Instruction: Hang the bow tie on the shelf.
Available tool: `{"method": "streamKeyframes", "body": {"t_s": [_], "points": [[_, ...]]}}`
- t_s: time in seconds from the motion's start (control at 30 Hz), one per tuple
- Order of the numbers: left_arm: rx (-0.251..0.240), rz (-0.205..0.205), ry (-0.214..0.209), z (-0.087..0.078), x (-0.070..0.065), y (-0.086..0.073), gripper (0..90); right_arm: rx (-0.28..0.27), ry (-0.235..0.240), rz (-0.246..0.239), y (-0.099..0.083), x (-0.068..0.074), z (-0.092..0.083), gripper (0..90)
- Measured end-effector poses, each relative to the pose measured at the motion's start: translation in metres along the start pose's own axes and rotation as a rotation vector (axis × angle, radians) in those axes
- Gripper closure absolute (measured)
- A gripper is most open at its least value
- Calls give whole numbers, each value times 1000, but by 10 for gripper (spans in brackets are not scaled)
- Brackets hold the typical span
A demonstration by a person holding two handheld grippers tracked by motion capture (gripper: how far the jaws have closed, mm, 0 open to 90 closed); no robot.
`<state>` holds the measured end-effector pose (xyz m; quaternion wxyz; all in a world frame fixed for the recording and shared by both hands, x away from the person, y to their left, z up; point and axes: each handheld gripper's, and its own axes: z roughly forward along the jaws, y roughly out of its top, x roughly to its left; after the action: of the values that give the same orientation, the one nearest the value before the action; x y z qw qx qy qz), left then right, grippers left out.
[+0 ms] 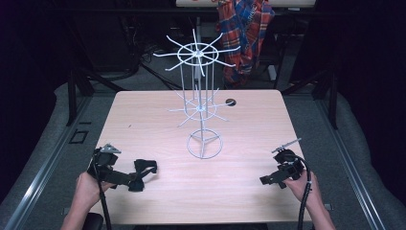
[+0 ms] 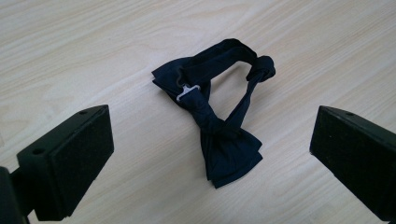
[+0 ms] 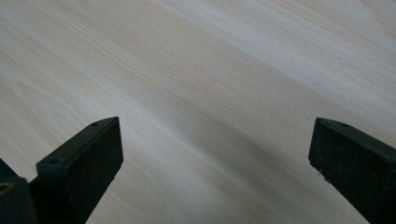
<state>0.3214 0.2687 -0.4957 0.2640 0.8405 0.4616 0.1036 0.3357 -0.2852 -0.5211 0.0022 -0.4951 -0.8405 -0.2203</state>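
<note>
A dark bow tie (image 2: 219, 121) lies flat on the tabletop (image 1: 143, 120) near its front left corner, just ahead of the left gripper (image 1: 136, 177) — jaws spread wide, apparently not touching it. The right gripper (image 1: 268, 180), jaws also wide, sits near the front right corner over bare wood. A white wire rack (image 1: 201, 105) stands mid-table — nothing hangs on it.

A pale wood-grain table (image 1: 143, 120) sits under bright light, the room around it dark. Grey floor (image 1: 344, 139) flanks both sides, and a red plaid cloth (image 1: 244, 33) hangs behind, beyond black frame legs (image 1: 72, 96).
</note>
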Motion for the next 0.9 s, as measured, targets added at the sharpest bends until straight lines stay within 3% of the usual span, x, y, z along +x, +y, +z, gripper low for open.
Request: {"method": "streamKeyframes", "body": {"t_s": [0.47, 0.9], "points": [[41, 39, 3, 14, -9, 9, 0, -2, -8, 3, 0, -2, -1, 27], [77, 76, -32, 33, -17, 25, 0, -2, -12, 13, -1, -3, 0, 27]]}}
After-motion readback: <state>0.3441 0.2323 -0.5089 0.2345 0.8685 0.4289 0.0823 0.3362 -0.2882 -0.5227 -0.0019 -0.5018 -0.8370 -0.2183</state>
